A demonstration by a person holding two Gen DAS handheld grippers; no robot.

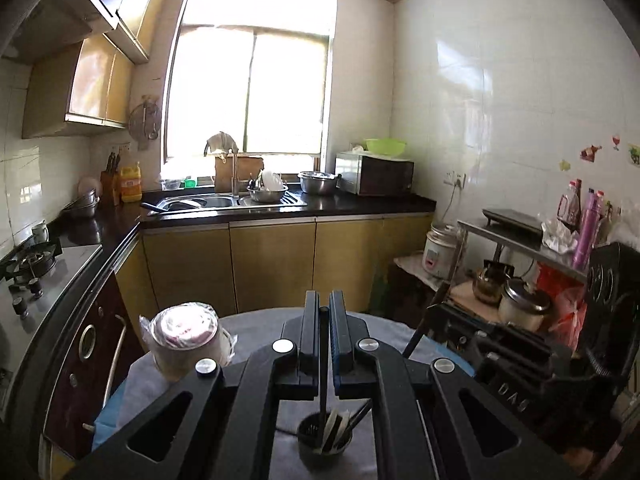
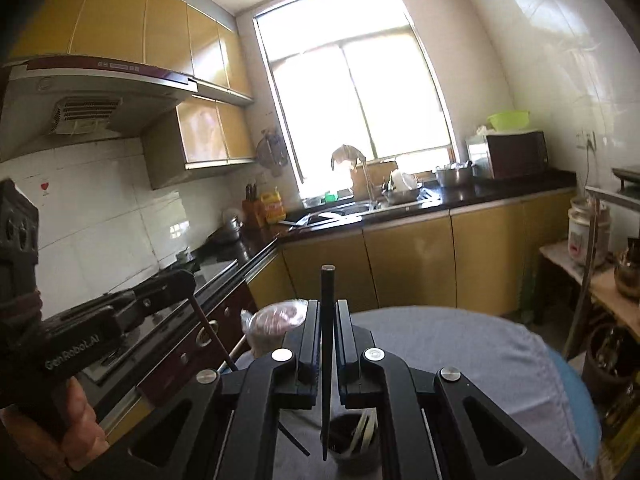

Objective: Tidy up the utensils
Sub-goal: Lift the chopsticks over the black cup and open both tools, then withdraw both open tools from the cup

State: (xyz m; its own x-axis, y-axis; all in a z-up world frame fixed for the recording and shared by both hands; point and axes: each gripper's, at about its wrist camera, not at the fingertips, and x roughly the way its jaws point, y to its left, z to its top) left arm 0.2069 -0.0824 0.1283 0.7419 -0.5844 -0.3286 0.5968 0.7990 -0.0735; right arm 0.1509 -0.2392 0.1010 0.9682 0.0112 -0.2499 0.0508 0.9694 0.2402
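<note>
Tabletop point(image 1: 260, 320): round, covered with a grey-lilac cloth, a blue underlayer showing at its left and right edges; in the right wrist view the cloth point(image 2: 460, 344) fills the near right. Directly on it: one dark perforated utensil holder point(image 1: 324, 438), standing upright near the viewer, holding several pale and dark slender utensils whose kinds cannot be told; the same holder point(image 2: 352, 440) shows low in the right wrist view. One cylindrical container wrapped in clear plastic point(image 1: 186, 340), with a pinkish-white top, stands at the left edge, well apart from the holder and farther away; seen also at point(image 2: 276, 326).
</note>
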